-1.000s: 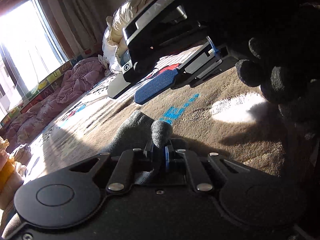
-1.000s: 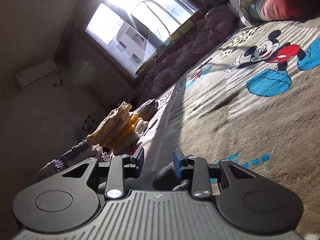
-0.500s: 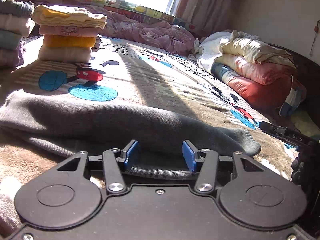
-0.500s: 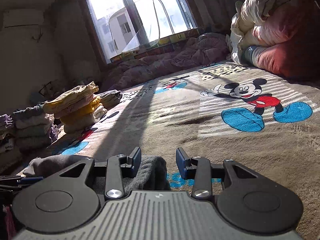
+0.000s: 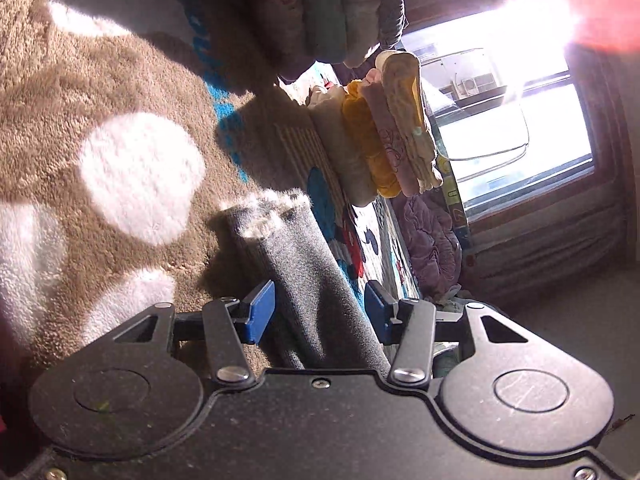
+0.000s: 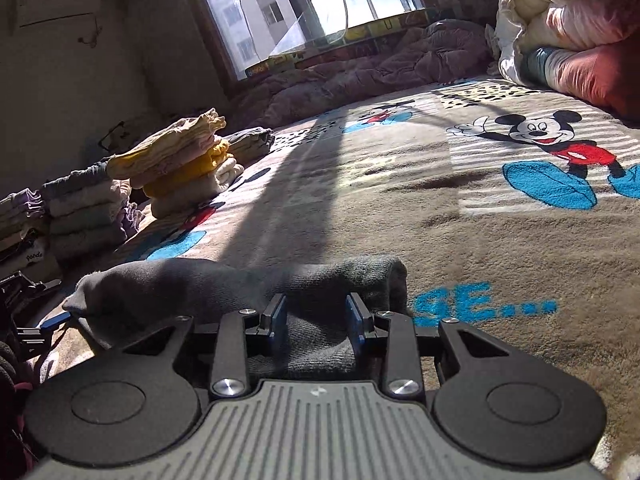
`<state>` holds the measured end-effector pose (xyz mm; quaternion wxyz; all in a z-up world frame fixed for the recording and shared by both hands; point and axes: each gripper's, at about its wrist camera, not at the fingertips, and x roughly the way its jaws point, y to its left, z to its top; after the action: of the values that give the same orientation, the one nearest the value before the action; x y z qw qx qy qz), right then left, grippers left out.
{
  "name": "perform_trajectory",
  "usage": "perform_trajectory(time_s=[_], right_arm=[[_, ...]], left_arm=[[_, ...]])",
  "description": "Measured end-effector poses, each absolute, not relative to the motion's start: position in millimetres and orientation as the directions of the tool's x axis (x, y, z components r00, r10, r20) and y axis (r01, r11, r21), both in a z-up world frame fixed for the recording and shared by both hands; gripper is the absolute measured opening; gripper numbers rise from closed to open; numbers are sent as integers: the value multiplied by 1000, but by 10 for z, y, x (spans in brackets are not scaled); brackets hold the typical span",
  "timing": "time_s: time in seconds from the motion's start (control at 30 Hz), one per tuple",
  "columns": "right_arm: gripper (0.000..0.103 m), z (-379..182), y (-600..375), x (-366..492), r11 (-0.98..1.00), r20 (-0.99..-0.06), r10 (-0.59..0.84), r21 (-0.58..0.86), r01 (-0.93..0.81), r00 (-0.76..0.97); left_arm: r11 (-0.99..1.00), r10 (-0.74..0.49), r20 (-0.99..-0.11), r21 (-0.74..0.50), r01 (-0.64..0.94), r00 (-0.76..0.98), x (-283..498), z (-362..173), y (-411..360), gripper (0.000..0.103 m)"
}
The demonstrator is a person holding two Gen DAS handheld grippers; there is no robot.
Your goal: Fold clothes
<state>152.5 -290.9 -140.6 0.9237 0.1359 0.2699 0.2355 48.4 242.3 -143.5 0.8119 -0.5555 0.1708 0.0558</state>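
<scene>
1. Right wrist view: the grey garment (image 6: 224, 284) lies as a long folded band across the brown cartoon-print blanket (image 6: 480, 240), running from the left edge of the picture to just beside the blue lettering.
2. The right gripper (image 6: 316, 318) sits over the right end of that band. Its jaws are closing, and the knit fabric fills the whole gap between the blue pads, so they are clamped on it.
3. Behind the garment on the left stands a stack of folded clothes (image 6: 188, 164) (yellow and cream layers on top). A second, darker stack is nearer the picture's edge.
4. A purple quilt (image 6: 360, 76) lies along the far side below the window (image 6: 304, 0), and rolled bedding (image 6: 560, 32) is heaped at the upper right.
5. In the left wrist view, which is rolled sideways, the same grey garment (image 5: 304, 264) runs lengthwise between the blue pads of the left gripper (image 5: 318, 312). Its fuzzy end lies just ahead of them on the blanket (image 5: 80, 80).
6. The left jaws are closing around the fabric, but they have not pinched it. The cloth keeps its full width and a thin gap shows beside the right-hand pad.
7. The folded stack (image 5: 384, 136) appears further ahead in this view, well apart from the garment.
</scene>
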Motion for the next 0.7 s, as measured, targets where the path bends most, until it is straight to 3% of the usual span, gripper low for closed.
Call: perform_trajectory(time_s=[0.17, 0.37, 0.47, 0.53, 0.6, 0.7], right_arm=[[32, -1426, -2976, 1520, 839, -423, 522, 414, -354, 741], [29, -1496, -3093, 1596, 798, -399, 553, 507, -326, 731], [24, -1555, -3184, 1658, 761, -384, 574, 576, -299, 723], [13, -1610, -3259, 1702, 731, -375, 587, 626, -271, 717], [0, -1680, -3333, 1750, 704, -373, 591, 672, -232, 715], [0, -1717, -3362, 1771, 691, -372, 599, 687, -224, 709]], left_arm=[[390, -87, -340, -877, -282, 936, 508, -1428, 2421, 43], [439, -36, -396, -831, -342, 917, 630, -1498, 2415, 22], [476, -28, -399, -812, -339, 916, 678, -1443, 2397, 11], [515, -16, -386, -794, -323, 923, 711, -1331, 2393, 4], [545, -5, -376, -778, -313, 927, 704, -1134, 2417, 3], [569, 18, -351, -766, -298, 936, 668, -822, 2490, 3]])
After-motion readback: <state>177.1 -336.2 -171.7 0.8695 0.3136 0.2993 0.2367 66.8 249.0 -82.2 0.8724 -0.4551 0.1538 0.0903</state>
